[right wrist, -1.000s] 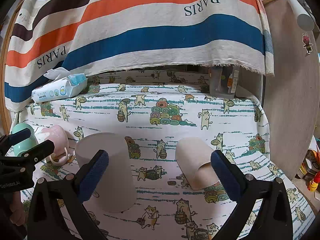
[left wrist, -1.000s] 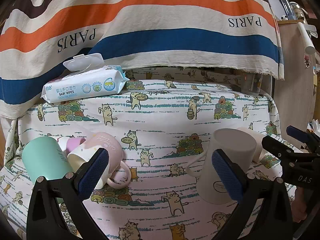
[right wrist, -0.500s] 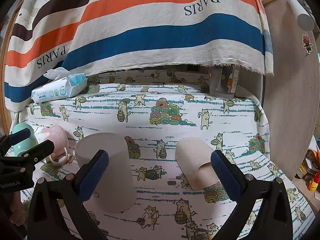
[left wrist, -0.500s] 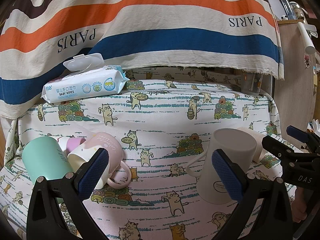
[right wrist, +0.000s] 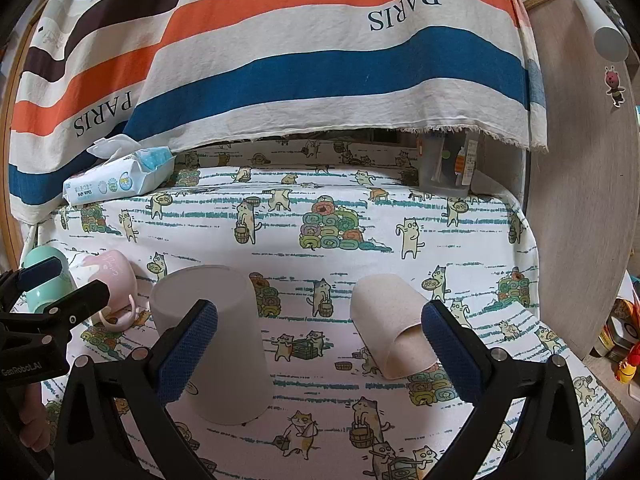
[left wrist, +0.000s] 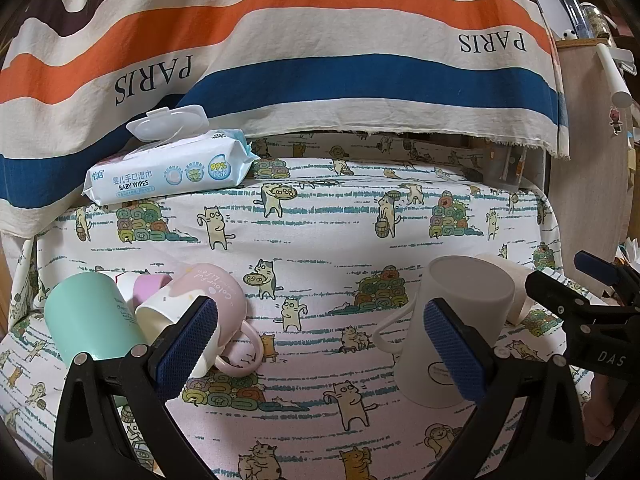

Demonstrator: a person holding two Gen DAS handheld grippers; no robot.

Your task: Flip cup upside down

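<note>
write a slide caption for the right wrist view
Open right gripper faces an upside-down white cup and a beige cup lying on its side.

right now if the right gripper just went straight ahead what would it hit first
Probably nothing at once: the right gripper points into the gap between the upside-down white cup and the tipped beige cup. Past that is bare tablecloth. Depth is hard to judge.

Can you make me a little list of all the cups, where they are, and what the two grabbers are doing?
white cup: upside down, mouth on the cat cloth
beige cup: lying on its side, right of the white cup
pink mug: tipped over at the left
mint cup: tipped, beside the pink mug
baby wipes: back left, lid open
left gripper: open, holding nothing
right gripper: open, holding nothing
</note>
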